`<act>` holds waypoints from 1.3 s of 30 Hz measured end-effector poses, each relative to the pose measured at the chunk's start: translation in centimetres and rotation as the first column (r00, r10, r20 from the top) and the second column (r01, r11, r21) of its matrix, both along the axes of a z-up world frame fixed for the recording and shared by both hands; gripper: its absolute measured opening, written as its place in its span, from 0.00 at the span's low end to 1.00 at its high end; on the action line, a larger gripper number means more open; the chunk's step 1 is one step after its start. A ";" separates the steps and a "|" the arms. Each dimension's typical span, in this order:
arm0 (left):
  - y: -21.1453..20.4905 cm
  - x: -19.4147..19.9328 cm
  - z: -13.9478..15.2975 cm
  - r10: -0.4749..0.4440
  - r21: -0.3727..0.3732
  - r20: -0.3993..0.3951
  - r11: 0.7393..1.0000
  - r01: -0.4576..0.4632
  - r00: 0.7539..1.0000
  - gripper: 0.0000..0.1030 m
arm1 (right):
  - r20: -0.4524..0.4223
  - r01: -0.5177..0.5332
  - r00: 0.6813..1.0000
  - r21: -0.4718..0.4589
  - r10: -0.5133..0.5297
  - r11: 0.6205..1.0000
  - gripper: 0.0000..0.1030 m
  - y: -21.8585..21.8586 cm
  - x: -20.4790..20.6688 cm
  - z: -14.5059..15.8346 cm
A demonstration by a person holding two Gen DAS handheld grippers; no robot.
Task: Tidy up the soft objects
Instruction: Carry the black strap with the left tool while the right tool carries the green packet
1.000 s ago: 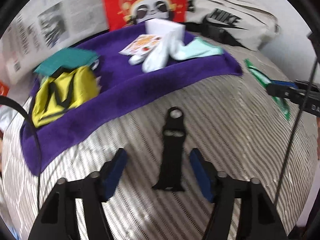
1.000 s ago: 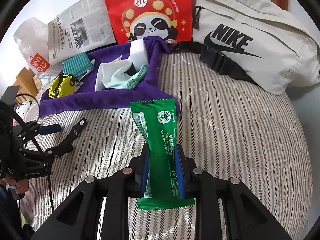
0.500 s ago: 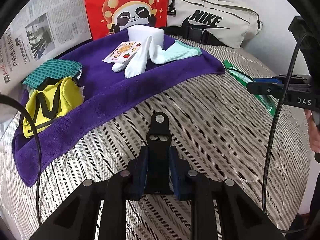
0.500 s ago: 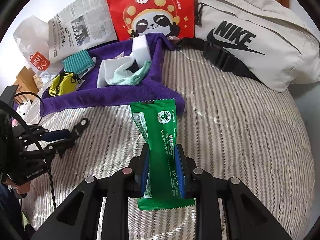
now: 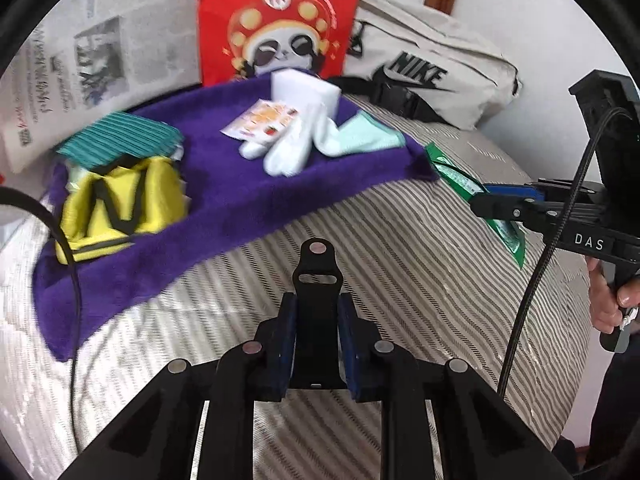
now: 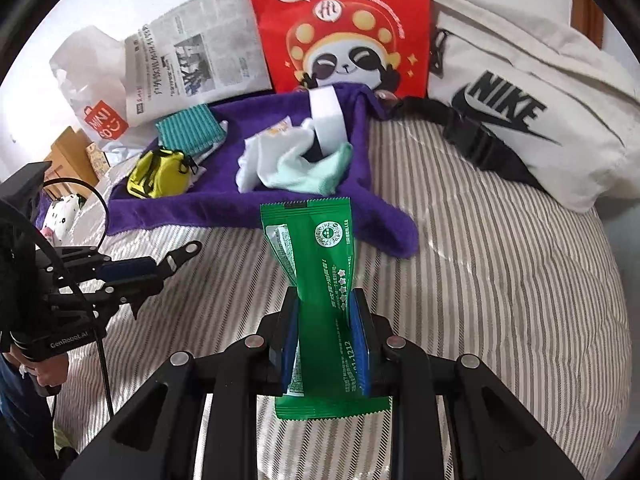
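With the left gripper [image 5: 316, 344] clenched on the black strap [image 5: 317, 288] and the right gripper [image 6: 325, 340] clenched on the green packet [image 6: 320, 280], both above the striped bedding [image 6: 500, 280], a good carry probably keeps both grips firm until over the purple towel [image 5: 224, 200] beyond.

I see a bed under a grey-and-white striped quilted cover [image 6: 500, 280]. Directly on it lie a spread plush purple towel [image 6: 256, 208], a cream canvas waist bag with black strap and logo [image 6: 532, 120], and, at its back, a red paper bag with a panda print [image 6: 340, 28] and a newspaper [image 6: 192, 60].
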State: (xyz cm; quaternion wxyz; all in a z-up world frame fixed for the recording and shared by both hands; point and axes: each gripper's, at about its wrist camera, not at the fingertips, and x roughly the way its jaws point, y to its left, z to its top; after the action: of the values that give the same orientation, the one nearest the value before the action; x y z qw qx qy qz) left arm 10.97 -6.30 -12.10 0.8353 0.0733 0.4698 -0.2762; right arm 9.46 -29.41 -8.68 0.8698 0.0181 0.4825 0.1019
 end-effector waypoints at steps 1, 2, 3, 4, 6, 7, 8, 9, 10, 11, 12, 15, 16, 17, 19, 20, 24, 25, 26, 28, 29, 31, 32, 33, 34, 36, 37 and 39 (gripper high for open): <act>0.4 -0.1 0.4 0.008 0.001 0.008 1.000 -0.008 1.000 0.19 | 0.003 -0.006 1.000 0.000 0.006 1.000 0.24 0.2 0.1 0.1; 0.7 -0.1 0.6 0.004 -0.002 0.009 1.000 -0.004 1.000 0.19 | 0.004 -0.010 1.000 -0.005 0.010 1.000 0.24 0.4 0.2 0.2; 1.1 -0.1 0.8 0.009 -0.006 0.012 1.000 -0.008 1.000 0.19 | 0.004 -0.012 1.000 -0.008 0.012 1.000 0.24 0.5 0.4 0.3; 1.5 -0.1 1.1 0.017 -0.008 0.015 1.000 -0.017 1.000 0.19 | 0.007 -0.014 1.000 -0.007 0.014 1.000 0.24 0.7 0.5 0.4; 2.0 0.0 1.6 0.029 -0.009 0.024 1.000 -0.028 0.999 0.19 | 0.014 -0.021 1.000 -0.004 0.021 1.000 0.24 1.0 0.6 0.7; 2.4 -0.1 1.9 0.038 -0.011 0.032 0.999 -0.037 0.999 0.19 | 0.019 -0.025 0.999 -0.005 0.026 1.000 0.24 1.2 0.6 0.9; 2.7 0.0 2.2 0.042 -0.014 0.036 0.999 -0.042 0.998 0.19 | 0.021 -0.031 0.999 -0.003 0.031 1.000 0.24 1.4 0.7 1.1; 3.0 0.0 2.5 0.049 -0.016 0.039 0.999 -0.049 0.998 0.19 | 0.024 -0.038 0.999 0.001 0.038 0.999 0.24 1.7 0.8 1.2; 3.3 0.1 2.9 0.061 -0.019 0.047 0.998 -0.060 0.997 0.19 | 0.026 -0.045 0.999 0.008 0.045 0.999 0.24 1.9 0.9 1.3; 3.6 0.2 3.3 0.074 -0.024 0.056 0.997 -0.073 0.996 0.19 | 0.027 -0.049 0.998 0.017 0.049 0.999 0.24 2.1 1.1 1.4; 3.9 0.3 3.5 0.081 -0.028 0.060 0.996 -0.079 0.995 0.19 | 0.030 -0.054 0.998 0.027 0.053 0.998 0.24 2.3 1.3 1.5; 4.6 0.7 4.3 0.097 -0.038 0.076 0.995 -0.094 0.992 0.19 | 0.038 -0.069 0.997 0.031 0.068 0.997 0.24 3.0 2.2 1.8; 4.8 1.0 4.6 0.103 -0.040 0.079 0.994 -0.100 0.992 0.19 | 0.045 -0.075 0.996 0.034 0.074 0.997 0.24 3.3 2.5 2.0; 5.0 1.2 4.7 0.106 -0.041 0.081 0.994 -0.103 0.991 0.19 | 0.047 -0.082 0.996 0.041 0.080 0.996 0.24 3.5 2.8 2.2; 5.3 1.6 5.1 0.112 -0.045 0.086 0.993 -0.109 0.990 0.19 | 0.051 -0.089 0.995 0.050 0.086 0.995 0.24 3.9 3.6 2.5; 5.5 1.9 5.3 0.117 -0.045 0.089 0.993 -0.114 0.989 0.19 | 0.054 -0.090 0.995 0.047 0.088 0.995 0.24 4.0 3.8 2.6; 5.8 2.9 5.8 0.133 -0.041 0.100 0.991 -0.129 0.986 0.19 | 0.071 -0.096 0.993 0.049 0.092 0.994 0.24 4.4 5.2 3.4; 5.9 3.2 6.0 0.137 -0.044 0.101 0.990 -0.133 0.985 0.19 | 0.076 -0.096 0.993 0.049 0.093 0.994 0.24 4.5 5.6 3.6; 5.9 3.4 6.1 0.137 -0.044 0.103 0.990 -0.133 0.985 0.19 | 0.079 -0.095 0.993 0.048 0.091 0.994 0.24 4.5 6.0 3.7; 5.9 4.1 6.4 0.142 -0.043 0.110 0.990 -0.138 0.984 0.19 | 0.080 -0.092 0.993 0.046 0.088 0.995 0.24 4.5 6.9 3.9; 5.9 4.4 6.5 0.142 -0.048 0.110 0.989 -0.138 0.984 0.19 | 0.081 -0.088 0.993 0.046 0.084 0.995 0.24 4.4 7.3 4.0; 5.9 5.0 6.7 0.147 -0.051 0.112 0.989 -0.142 0.983 0.19 | 0.082 -0.091 0.993 0.047 0.086 0.995 0.24 4.5 8.1 4.1; 5.9 5.3 6.7 0.149 -0.053 0.112 0.988 -0.144 0.983 0.19 | 0.085 -0.090 0.993 0.044 0.086 0.995 0.24 4.6 8.5 4.2; 5.9 5.5 6.8 0.149 -0.058 0.109 0.988 -0.143 0.983 0.19 | 0.087 -0.090 0.992 0.039 0.087 0.995 0.24 4.7 8.9 4.2; 5.8 5.9 6.7 0.147 -0.061 0.106 0.988 -0.141 0.983 0.19 | 0.086 -0.090 0.993 0.038 0.087 0.995 0.24 4.7 9.4 4.2; 5.7 6.6 6.6 0.152 -0.055 0.104 0.988 -0.147 0.983 0.19 | 0.085 -0.092 0.993 0.041 0.088 0.995 0.24 4.8 10.2 4.2; 5.7 7.1 6.6 0.151 -0.054 0.102 0.988 -0.146 0.983 0.19 | 0.084 -0.096 0.992 0.039 0.092 0.995 0.24 5.0 10.5 4.1; 5.7 7.7 6.5 0.156 -0.048 0.106 0.987 -0.152 0.982 0.19 | 0.083 -0.098 0.992 0.035 0.095 0.995 0.24 5.2 11.3 4.1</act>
State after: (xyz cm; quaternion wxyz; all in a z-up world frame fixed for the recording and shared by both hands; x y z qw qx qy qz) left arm 18.70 -0.59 -5.58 0.8799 0.0354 0.4219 -0.2156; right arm 20.72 -24.22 -4.59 0.8823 0.0074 0.4448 0.1540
